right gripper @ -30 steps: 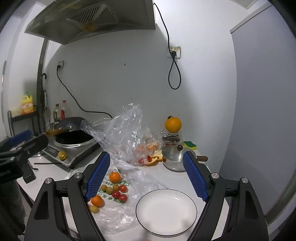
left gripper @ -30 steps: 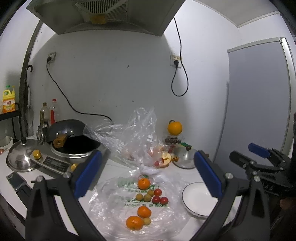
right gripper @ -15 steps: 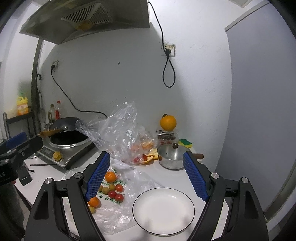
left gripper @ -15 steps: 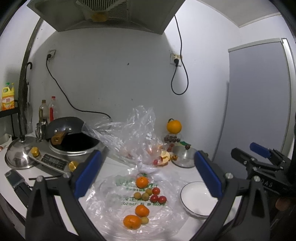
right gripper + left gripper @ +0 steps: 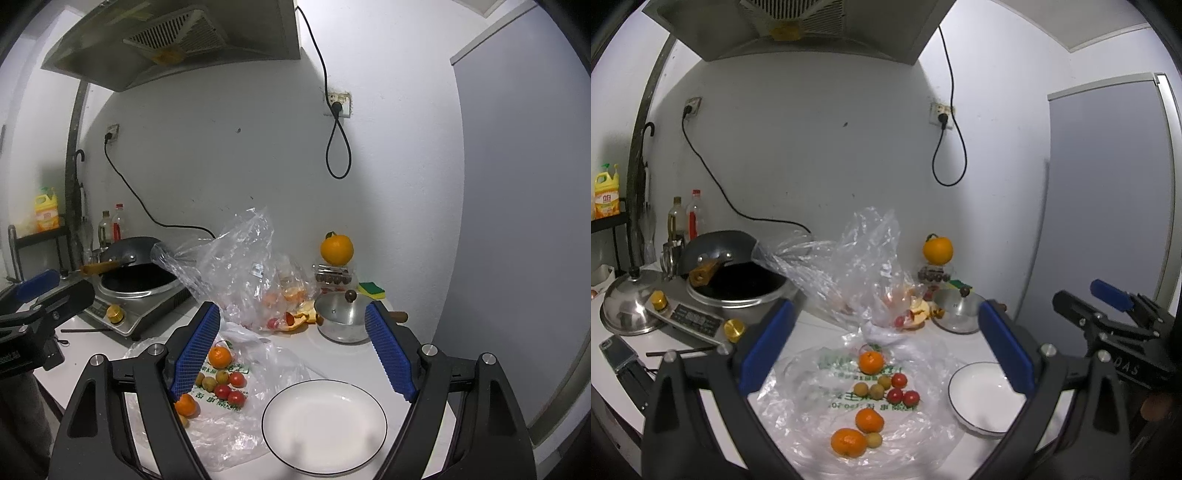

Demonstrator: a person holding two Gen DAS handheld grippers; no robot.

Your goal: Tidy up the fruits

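Both the left gripper (image 5: 886,354) and right gripper (image 5: 291,350) are hovering with jaws spread and empty, the fruits (image 5: 875,387) lying on a plastic bag (image 5: 820,402) at nine o'clock of the white plate (image 5: 325,424).

- In the right wrist view, the left finger (image 5: 194,354) hides part of one orange (image 5: 185,405).
- The fruit inside the crumpled bag (image 5: 871,280) is too blurred to tell.

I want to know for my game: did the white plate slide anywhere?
Cannot tell. The white plate keeps its spot beside the plastic bag; only the cameras shifted.
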